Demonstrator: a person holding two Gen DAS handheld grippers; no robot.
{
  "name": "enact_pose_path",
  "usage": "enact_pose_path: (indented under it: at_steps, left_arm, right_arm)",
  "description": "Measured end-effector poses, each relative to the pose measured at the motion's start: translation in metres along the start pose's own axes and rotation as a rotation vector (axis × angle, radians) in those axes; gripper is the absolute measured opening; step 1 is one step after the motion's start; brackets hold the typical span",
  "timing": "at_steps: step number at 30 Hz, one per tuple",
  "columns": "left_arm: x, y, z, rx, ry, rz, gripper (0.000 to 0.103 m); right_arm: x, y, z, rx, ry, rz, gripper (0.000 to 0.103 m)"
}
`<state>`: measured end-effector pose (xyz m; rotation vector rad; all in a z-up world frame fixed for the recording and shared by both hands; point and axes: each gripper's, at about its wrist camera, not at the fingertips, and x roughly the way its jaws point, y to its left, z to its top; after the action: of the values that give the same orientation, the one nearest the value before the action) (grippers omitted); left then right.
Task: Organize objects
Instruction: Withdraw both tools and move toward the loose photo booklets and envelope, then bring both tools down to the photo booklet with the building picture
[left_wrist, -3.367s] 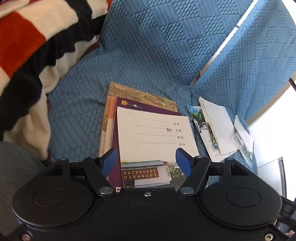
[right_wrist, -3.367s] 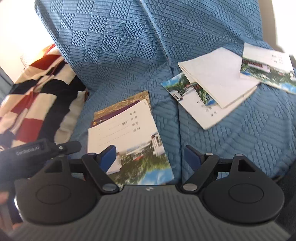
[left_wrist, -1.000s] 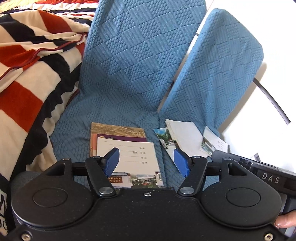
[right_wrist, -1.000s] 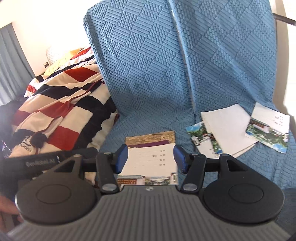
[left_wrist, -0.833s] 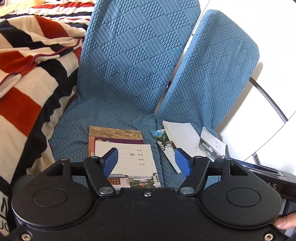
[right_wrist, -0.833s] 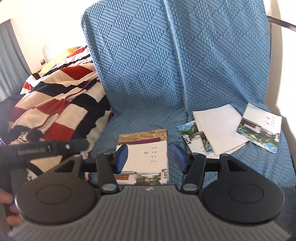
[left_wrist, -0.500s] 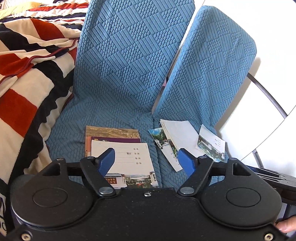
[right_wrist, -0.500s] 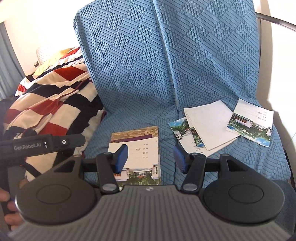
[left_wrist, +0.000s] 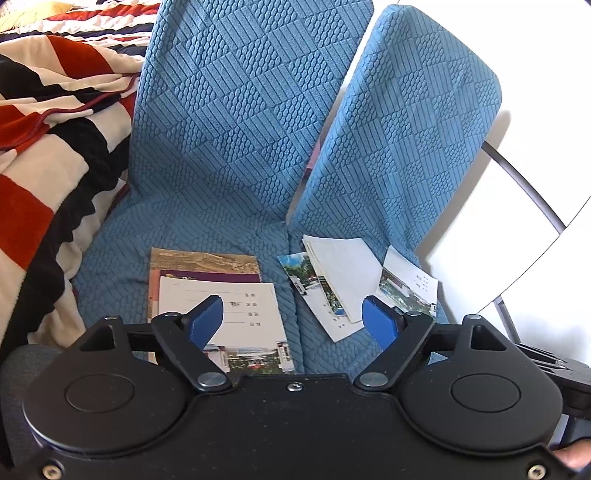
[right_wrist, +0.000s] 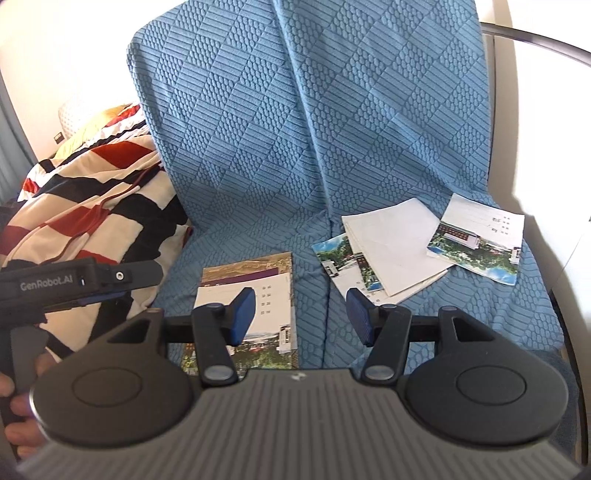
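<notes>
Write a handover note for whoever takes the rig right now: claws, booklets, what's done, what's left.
Left claw: empty, jaws opening.
Right claw: open, empty.
Both hover over the blue seat, touching nothing.
Done: neat stack on the seat's left half.
Left: loose pile of overlapping booklets on the right half, plus one booklet at its right edge. These probably go onto the stack.

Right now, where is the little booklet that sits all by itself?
In the right wrist view the lone booklet lies at the far right of the blue seat cover, just right of the loose white papers.
</notes>
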<state>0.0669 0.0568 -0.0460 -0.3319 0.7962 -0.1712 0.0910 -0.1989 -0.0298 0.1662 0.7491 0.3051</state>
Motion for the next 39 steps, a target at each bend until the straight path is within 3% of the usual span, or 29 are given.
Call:
enact_pose_path:
  at_steps: [26, 29, 32, 35, 37, 39]
  left_arm:
    - [0.023, -0.056, -0.007, 0.04, -0.012, -0.026, 0.086]
    - [0.028, -0.06, -0.008, 0.043, -0.009, -0.032, 0.089]
    - [0.031, -0.064, -0.009, 0.046, -0.012, -0.058, 0.095]
    - [0.035, -0.068, -0.011, 0.041, -0.023, -0.061, 0.102]
    - [0.039, -0.071, -0.012, 0.048, -0.024, -0.058, 0.102]
    - [0.046, -0.073, -0.013, 0.052, -0.02, -0.047, 0.102]
  right_arm:
    - [-0.015, -0.062, -0.012, 0.013, -0.037, -0.088, 0.058]
    - [-0.014, -0.068, -0.013, 0.019, -0.047, -0.091, 0.065]
    - [-0.013, -0.074, -0.016, 0.019, -0.059, -0.103, 0.081]
    - [-0.009, -0.084, -0.017, 0.036, -0.043, -0.082, 0.084]
    - [-0.005, -0.091, -0.019, 0.043, -0.031, -0.083, 0.102]
    - [-0.001, -0.096, -0.022, 0.039, -0.037, -0.105, 0.103]
